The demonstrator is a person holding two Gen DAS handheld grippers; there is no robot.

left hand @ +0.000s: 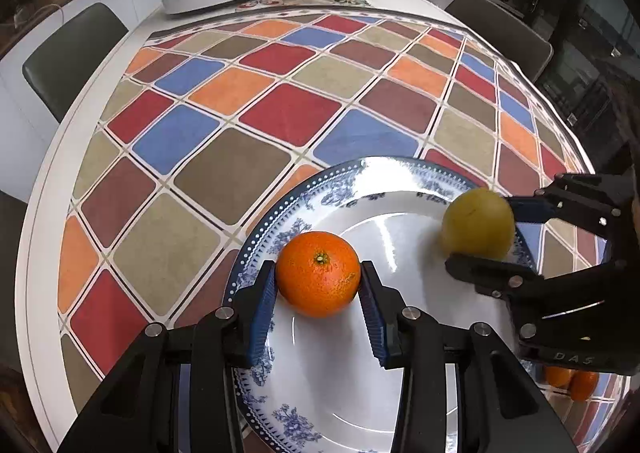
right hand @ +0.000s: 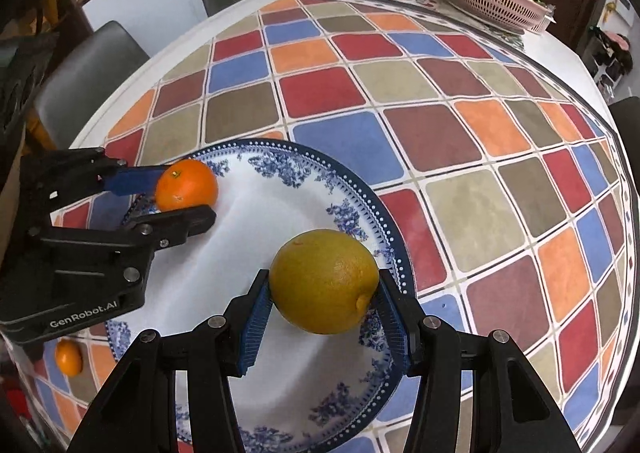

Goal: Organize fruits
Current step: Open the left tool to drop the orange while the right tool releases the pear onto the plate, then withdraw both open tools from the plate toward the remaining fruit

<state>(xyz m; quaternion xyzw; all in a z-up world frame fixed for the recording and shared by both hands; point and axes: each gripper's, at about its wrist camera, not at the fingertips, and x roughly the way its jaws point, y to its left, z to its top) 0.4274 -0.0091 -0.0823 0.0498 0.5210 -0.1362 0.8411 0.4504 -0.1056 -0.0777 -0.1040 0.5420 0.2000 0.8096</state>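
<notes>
Checkered tablecloth [left hand: 256, 165], tongs [left hand: 319, 285] gripping orange [left hand: 318, 273]

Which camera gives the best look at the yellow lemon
The right wrist view: the lemon sits sharp and close between the right gripper fingers, over the plate. The left wrist view shows it blurred near the frame's right edge, partly covered by a gripper finger.

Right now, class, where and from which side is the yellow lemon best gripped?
Grip the lemon across its widest middle, coming in level from the near plate edge, as the right tool does. Its rounded flanks fit the flat pads, and its knobbed tip points toward the camera, clear of them.
</notes>
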